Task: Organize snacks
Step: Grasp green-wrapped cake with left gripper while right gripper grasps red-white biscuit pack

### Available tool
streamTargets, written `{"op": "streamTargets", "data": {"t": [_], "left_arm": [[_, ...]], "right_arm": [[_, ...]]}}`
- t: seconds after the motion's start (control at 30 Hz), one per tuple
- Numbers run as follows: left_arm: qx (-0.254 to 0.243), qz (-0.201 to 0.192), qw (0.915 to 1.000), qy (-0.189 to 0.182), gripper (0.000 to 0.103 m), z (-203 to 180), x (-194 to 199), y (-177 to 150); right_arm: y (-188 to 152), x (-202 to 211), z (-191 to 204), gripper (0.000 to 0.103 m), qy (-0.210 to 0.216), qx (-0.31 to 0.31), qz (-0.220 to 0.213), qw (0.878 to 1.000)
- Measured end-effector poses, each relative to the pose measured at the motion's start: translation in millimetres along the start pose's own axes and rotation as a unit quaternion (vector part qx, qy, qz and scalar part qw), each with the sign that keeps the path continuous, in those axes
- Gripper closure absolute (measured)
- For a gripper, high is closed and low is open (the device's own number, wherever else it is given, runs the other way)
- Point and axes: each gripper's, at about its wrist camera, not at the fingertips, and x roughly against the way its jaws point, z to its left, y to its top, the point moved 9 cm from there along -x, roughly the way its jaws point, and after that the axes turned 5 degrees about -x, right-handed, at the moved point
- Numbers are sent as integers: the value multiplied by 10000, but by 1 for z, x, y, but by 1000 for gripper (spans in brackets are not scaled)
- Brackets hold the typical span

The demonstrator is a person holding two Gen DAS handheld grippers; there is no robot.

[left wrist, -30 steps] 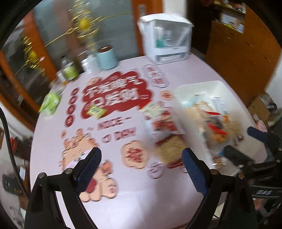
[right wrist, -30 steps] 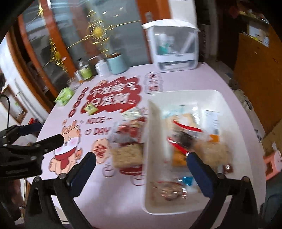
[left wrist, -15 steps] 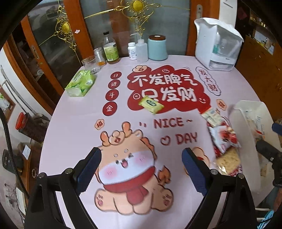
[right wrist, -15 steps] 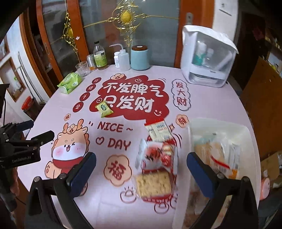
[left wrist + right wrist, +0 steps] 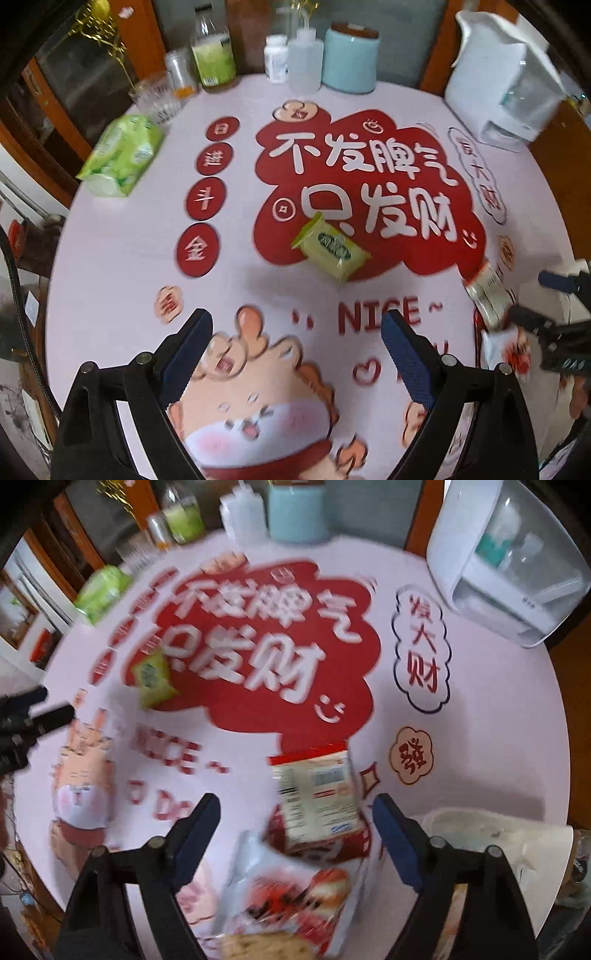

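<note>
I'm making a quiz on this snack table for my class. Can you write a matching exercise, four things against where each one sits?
Things:
1. small green snack packet
2. green tissue pack
3. light blue canister
4. white bin

Places:
a. far edge of the table, among the bottles
b. on the red speech bubble print
c. near right, beside the right gripper
d. left edge, near the glass

Pairs: 1-b, 2-d, 3-a, 4-c

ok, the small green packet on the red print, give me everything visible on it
The small green packet is a yellow-green, glossy plastic pillow pack with crimped ends and a darker green oval label whose print is unreadable. It looks sealed and lies flat, turned diagonally, on the lower edge of the tablecloth's red cloud print. Nothing else touches it. The left gripper is open, short of it, and empty.
</note>
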Motion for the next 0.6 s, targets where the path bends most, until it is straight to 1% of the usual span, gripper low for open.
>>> {"op": "streamTargets", "data": {"t": [0.07, 0.13, 0.23, 0.33, 0.43, 0.47, 0.53, 0.57, 0.6], "left_arm": [[140, 196, 9997, -58, 11, -3, -18, 8], [316, 323, 9989, -160, 11, -4, -33, 15], [566, 525, 9969, -167, 11, -5, -53, 24], [794, 657, 9945, -180, 11, -6, -68, 32], [999, 790, 9914, -293, 11, -9, -80, 38], [1068, 832, 9903, -314, 11, -11, -85, 40], [1197, 902, 9883, -286, 11, -11, -92, 43], [1256, 918, 9874, -272, 11, -12, -95, 45], [1292, 932, 9869, -257, 11, -11, -97, 46]], "right_arm": [[0, -13, -2, 20, 124, 5, 203, 9997], [1, -23, -3, 20, -4, 127, 318, 9994], [3, -37, -8, 20, -229, 230, 471, 9984], [1, -48, -11, 21, -206, 215, 693, 9971], [-2, -53, -2, 21, -118, 424, 857, 9953], [-3, -55, 0, 21, -152, 508, 910, 9944], [-8, -61, 3, 30, -215, 632, 1035, 9924], [-11, -64, 4, 36, -174, 592, 1078, 9923], [-11, -64, 4, 38, -161, 559, 1068, 9926]]}}
